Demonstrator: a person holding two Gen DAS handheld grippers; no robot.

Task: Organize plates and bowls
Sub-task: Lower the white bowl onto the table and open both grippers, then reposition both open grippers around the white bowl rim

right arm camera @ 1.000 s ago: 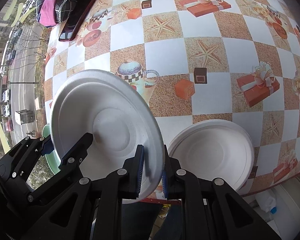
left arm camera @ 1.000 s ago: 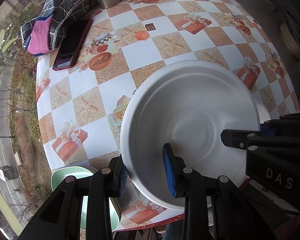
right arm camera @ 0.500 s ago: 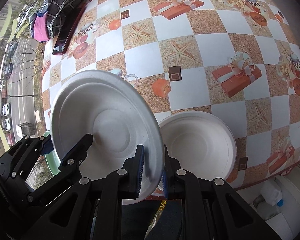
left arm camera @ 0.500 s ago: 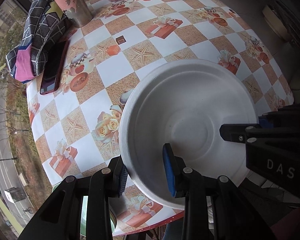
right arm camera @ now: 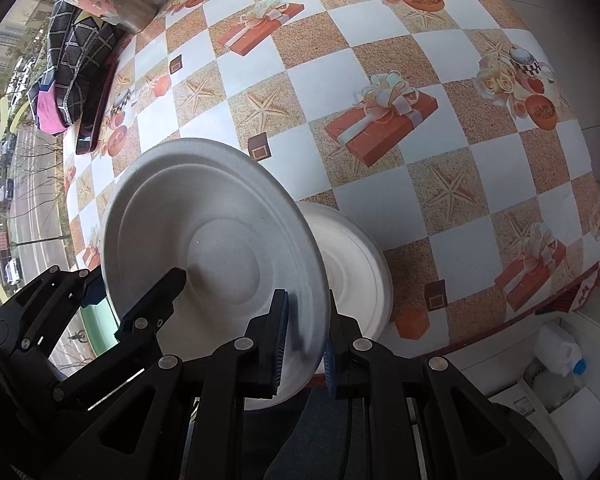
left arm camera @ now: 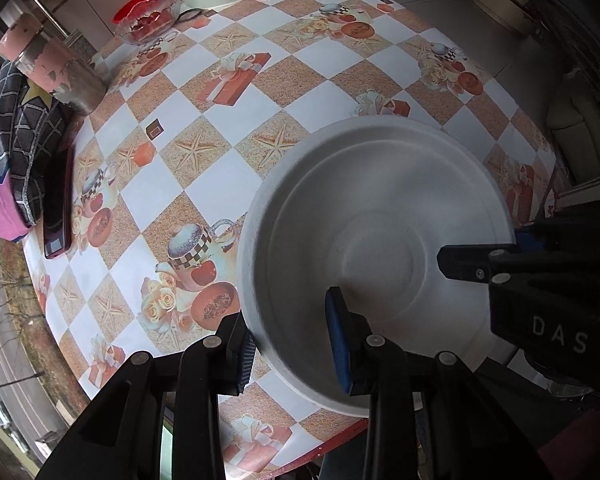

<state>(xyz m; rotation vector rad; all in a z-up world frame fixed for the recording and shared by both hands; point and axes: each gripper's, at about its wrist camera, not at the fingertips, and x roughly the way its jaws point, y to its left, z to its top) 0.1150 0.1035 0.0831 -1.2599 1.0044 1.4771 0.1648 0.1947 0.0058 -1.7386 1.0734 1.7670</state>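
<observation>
While both hand-held grippers clamp opposite rims of one white plate point(right arm camera: 216, 256), left hand-held gripper point(left arm camera: 292, 352) and right hand-held gripper point(right arm camera: 304, 344), the white bowl point(right arm camera: 356, 256) sits on the tabletop point(right arm camera: 340, 92) just below-right, nearer the right.

White plate point(right arm camera: 216, 240) between blue pads point(right arm camera: 281, 336) of black right gripper point(right arm camera: 304, 340). White bowl point(right arm camera: 352, 248) just behind plate. Tablecloth point(right arm camera: 380, 80) beyond: white and sandy-tan checks, starfish, orange gift boxes, roses. Far left: black grid-pattern cloth point(right arm camera: 80, 56) with pink patch; pink-grey tin point(right arm camera: 100, 0).
</observation>
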